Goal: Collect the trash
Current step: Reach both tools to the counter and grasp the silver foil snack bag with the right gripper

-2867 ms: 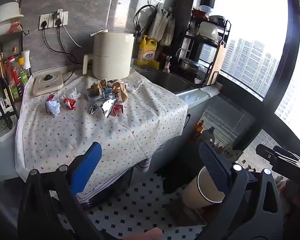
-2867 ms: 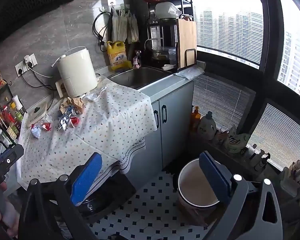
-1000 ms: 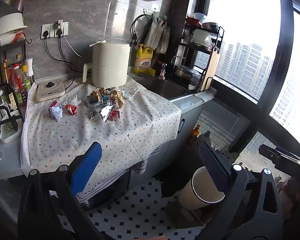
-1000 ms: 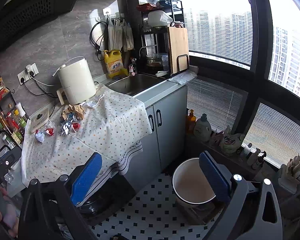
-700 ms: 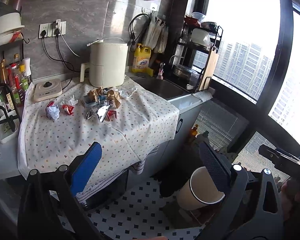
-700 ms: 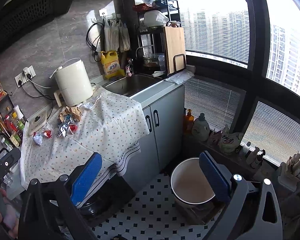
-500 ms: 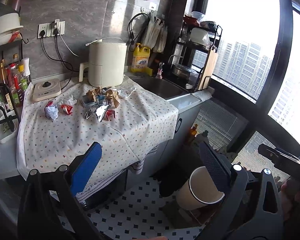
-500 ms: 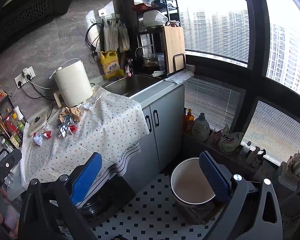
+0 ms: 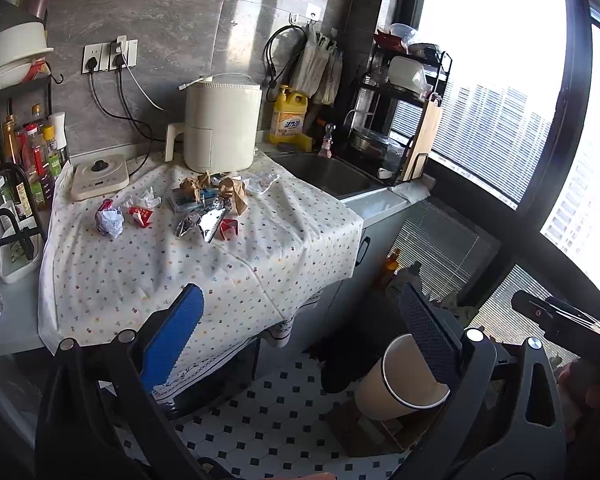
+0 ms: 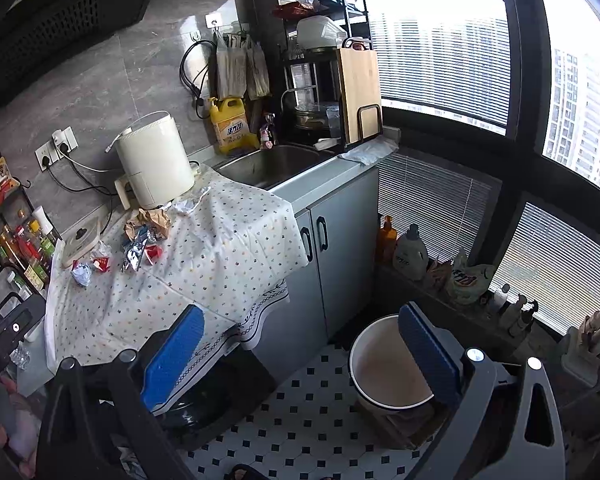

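Several pieces of trash lie on the flowered tablecloth (image 9: 140, 280): a crumpled white-blue wrapper (image 9: 110, 221), a red-white packet (image 9: 141, 213), a silver foil wrapper (image 9: 204, 222), a small red piece (image 9: 229, 229), brown crumpled paper (image 9: 233, 192) and a clear plastic wrapper (image 9: 262, 181). The trash pile also shows in the right wrist view (image 10: 140, 246). A white bin (image 10: 388, 368) stands on the floor, also in the left wrist view (image 9: 400, 392). My left gripper (image 9: 300, 344) is open and empty, well short of the counter. My right gripper (image 10: 300, 356) is open and empty above the floor.
A cream appliance (image 9: 220, 126) stands behind the trash, a small scale (image 9: 99, 177) to its left. A bottle rack (image 9: 24, 160) is at the far left. A sink (image 9: 328, 172), yellow detergent jug (image 9: 292, 120) and dish rack (image 9: 400, 120) are to the right. Bottles (image 10: 410, 254) line the window ledge.
Both grippers have drifted slightly back from the counter and up; the counter and trash look a little smaller. Nothing was grasped or moved.
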`<state>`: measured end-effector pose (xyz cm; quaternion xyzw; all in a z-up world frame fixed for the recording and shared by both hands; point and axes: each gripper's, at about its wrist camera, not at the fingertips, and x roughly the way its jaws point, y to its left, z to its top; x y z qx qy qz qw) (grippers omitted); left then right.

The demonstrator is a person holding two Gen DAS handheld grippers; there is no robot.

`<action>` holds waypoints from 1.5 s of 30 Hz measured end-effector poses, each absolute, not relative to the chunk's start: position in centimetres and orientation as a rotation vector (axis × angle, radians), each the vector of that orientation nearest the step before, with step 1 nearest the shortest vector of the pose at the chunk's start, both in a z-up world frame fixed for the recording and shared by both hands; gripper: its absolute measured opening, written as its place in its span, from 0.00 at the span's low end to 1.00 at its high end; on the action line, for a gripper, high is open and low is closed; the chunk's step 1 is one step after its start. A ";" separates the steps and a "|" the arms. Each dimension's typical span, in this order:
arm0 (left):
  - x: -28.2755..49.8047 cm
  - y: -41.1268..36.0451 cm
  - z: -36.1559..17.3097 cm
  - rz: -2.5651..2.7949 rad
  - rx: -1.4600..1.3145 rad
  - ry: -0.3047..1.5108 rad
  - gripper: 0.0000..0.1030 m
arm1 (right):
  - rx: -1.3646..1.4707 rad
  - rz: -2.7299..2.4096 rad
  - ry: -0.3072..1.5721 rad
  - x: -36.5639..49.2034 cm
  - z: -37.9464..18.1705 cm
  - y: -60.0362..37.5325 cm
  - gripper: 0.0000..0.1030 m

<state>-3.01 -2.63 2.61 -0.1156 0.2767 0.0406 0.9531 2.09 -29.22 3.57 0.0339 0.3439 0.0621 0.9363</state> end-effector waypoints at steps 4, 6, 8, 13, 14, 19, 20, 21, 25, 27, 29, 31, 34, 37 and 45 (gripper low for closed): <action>-3.1 -1.2 2.6 0.113 -0.250 0.565 0.94 | 0.060 0.157 0.713 2.8 3.3 -27.9 0.93; -2.8 -0.3 2.2 0.129 -0.261 0.571 0.94 | 0.048 0.167 0.723 3.4 3.0 -26.8 0.93; -2.2 0.8 1.8 0.148 -0.278 0.591 0.94 | 0.053 0.186 0.752 4.2 2.5 -25.7 0.93; -1.0 4.6 1.1 0.202 -0.324 0.592 0.94 | 0.068 0.267 0.781 6.9 2.0 -22.2 0.93; -0.6 5.5 0.8 0.213 -0.335 0.597 0.94 | 0.063 0.276 0.780 7.5 2.0 -21.3 0.93; 2.1 10.0 -0.2 0.269 -0.362 0.624 0.94 | 0.074 0.351 0.782 10.7 2.4 -17.3 0.93; 2.7 10.9 -0.4 0.282 -0.364 0.628 0.94 | 0.070 0.369 0.781 11.3 2.3 -16.5 0.93; 3.2 11.9 -0.6 0.291 -0.374 0.632 0.94 | 0.060 0.378 0.789 12.1 2.1 -15.5 0.93; 4.9 15.3 -1.3 0.319 -0.394 0.631 0.94 | 0.048 0.436 0.825 14.9 1.5 -11.7 0.92; 5.9 17.0 -1.8 0.334 -0.404 0.643 0.94 | 0.041 0.458 0.839 16.1 1.2 -9.8 0.92; 6.8 18.4 -2.2 0.344 -0.413 0.648 0.94 | 0.040 0.476 0.854 17.3 0.7 -8.0 0.90; 7.7 19.8 -2.8 0.353 -0.410 0.661 0.93 | 0.035 0.489 0.873 18.6 0.1 -6.3 0.86; 9.0 21.9 -3.7 0.360 -0.422 0.679 0.91 | 0.028 0.517 0.909 20.4 -0.9 -3.6 0.79; 10.2 24.0 -4.6 0.371 -0.437 0.698 0.87 | 0.027 0.542 0.941 22.0 -2.0 -1.1 0.72; 13.4 29.2 -7.9 0.383 -0.448 0.752 0.78 | 0.027 0.578 1.025 25.6 -5.9 4.6 0.52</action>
